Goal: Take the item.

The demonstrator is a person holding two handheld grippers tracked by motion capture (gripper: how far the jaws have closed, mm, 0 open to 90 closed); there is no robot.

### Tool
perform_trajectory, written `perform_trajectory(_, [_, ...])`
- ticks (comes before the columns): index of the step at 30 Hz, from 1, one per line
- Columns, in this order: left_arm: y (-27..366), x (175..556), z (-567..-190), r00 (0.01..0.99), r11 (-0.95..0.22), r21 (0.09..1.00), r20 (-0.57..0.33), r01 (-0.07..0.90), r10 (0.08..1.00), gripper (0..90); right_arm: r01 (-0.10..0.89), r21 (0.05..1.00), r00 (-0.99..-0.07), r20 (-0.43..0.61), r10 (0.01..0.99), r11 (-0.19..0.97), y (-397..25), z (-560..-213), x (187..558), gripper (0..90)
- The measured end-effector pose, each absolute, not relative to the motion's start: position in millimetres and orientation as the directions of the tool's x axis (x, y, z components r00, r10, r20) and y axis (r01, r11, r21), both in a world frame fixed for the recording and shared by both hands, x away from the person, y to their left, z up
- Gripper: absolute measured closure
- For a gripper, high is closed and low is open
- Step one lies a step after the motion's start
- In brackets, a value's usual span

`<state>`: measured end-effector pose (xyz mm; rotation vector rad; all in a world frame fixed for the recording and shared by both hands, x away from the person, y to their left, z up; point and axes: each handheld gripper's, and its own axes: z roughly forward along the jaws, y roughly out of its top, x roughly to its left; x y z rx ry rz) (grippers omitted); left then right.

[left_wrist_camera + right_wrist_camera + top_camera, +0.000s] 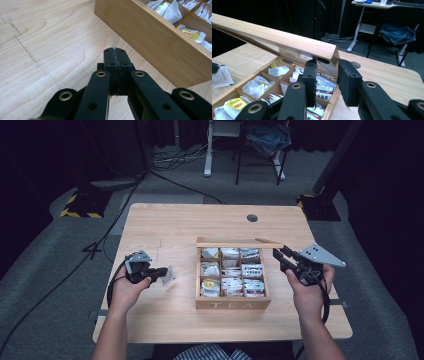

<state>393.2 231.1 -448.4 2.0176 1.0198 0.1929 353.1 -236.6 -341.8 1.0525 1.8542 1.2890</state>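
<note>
Left gripper [162, 272] clamps a tea bag [169, 275] beside tea box [232, 304] | right gripper [281, 254] parted at raised lid [235, 244] | wooden surface [165, 225]

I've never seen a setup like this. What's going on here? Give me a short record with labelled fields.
Setting: a person at a wooden table, holding a gripper in each hand
Main item: open wooden tea box with compartments full of tea bags
Box lid: raised, standing open at the back of the box
Left gripper: shut on a tea packet, to the left of the box
Right gripper: fingers apart, at the right end of the raised lid
Background: dark room, cables on the floor, a chair
</note>
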Motion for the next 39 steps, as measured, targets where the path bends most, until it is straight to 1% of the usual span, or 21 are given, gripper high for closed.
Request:
perform_trajectory(4, [232, 394, -451, 0.649, -0.311, 0.735, -0.225, 0.602, 0.726, 89.1, 0.251, 0.947, -0.476, -0.058, 0.878, 0.199, -237, -342, 353, 68.9])
perform_trajectory(10, [230, 396, -454, 0.650, -0.337, 0.725, -0.197, 0.601, 0.734, 88.8, 0.250, 0.947, -0.476, -0.058, 0.877, 0.199, -237, -342, 353, 68.8])
perform_trajectory(16, [231, 396, -456, 0.640, -0.338, 0.734, -0.168, 0.589, 0.750, 87.3, 0.250, 0.947, -0.477, -0.058, 0.877, 0.199, -237, -342, 353, 68.8])
perform_trajectory(18, [231, 396, -456, 0.638, -0.344, 0.739, -0.148, 0.579, 0.756, 81.9, 0.251, 0.947, -0.477, -0.058, 0.877, 0.199, -237, -342, 353, 68.8])
perform_trajectory(20, [231, 396, -457, 0.636, -0.342, 0.746, -0.139, 0.571, 0.759, 79.2, 0.251, 0.947, -0.476, -0.059, 0.877, 0.199, -237, -342, 353, 68.8])
perform_trajectory(21, [231, 397, -457, 0.634, -0.346, 0.754, -0.118, 0.558, 0.764, 68.6, 0.250, 0.947, -0.475, -0.059, 0.878, 0.200, -237, -342, 353, 68.8])
perform_trajectory(23, [231, 398, -458, 0.625, -0.347, 0.761, -0.098, 0.549, 0.775, 67.7, 0.250, 0.947, -0.476, -0.059, 0.878, 0.200, -237, -342, 353, 68.8])
perform_trajectory(24, [230, 398, -458, 0.619, -0.338, 0.764, -0.100, 0.549, 0.779, 64.9, 0.251, 0.947, -0.475, -0.059, 0.878, 0.200, -237, -342, 353, 68.8])
perform_trajectory(25, [230, 398, -458, 0.614, -0.335, 0.772, -0.089, 0.540, 0.784, 60.5, 0.251, 0.947, -0.476, -0.059, 0.878, 0.200, -237, -342, 353, 68.8])
perform_trajectory(28, [229, 398, -457, 0.588, -0.341, 0.784, -0.038, 0.519, 0.808, 42.7, 0.250, 0.947, -0.476, -0.059, 0.877, 0.200, -237, -342, 353, 68.8])
perform_trajectory(29, [228, 398, -456, 0.583, -0.344, 0.787, -0.025, 0.512, 0.812, 38.8, 0.250, 0.947, -0.476, -0.059, 0.877, 0.199, -237, -342, 353, 68.8])
perform_trajectory(30, [228, 397, -454, 0.584, -0.355, 0.789, -0.006, 0.501, 0.812, 36.5, 0.250, 0.947, -0.477, -0.059, 0.877, 0.200, -237, -342, 353, 68.9])
perform_trajectory(32, [226, 395, -451, 0.588, -0.353, 0.796, -0.005, 0.492, 0.809, 34.0, 0.250, 0.948, -0.478, -0.058, 0.877, 0.199, -237, -342, 353, 68.8])
perform_trajectory(39, [214, 385, -434, 0.617, -0.353, 0.813, -0.010, 0.463, 0.787, 32.3, 0.250, 0.948, -0.478, -0.056, 0.877, 0.197, -237, -342, 354, 68.8])
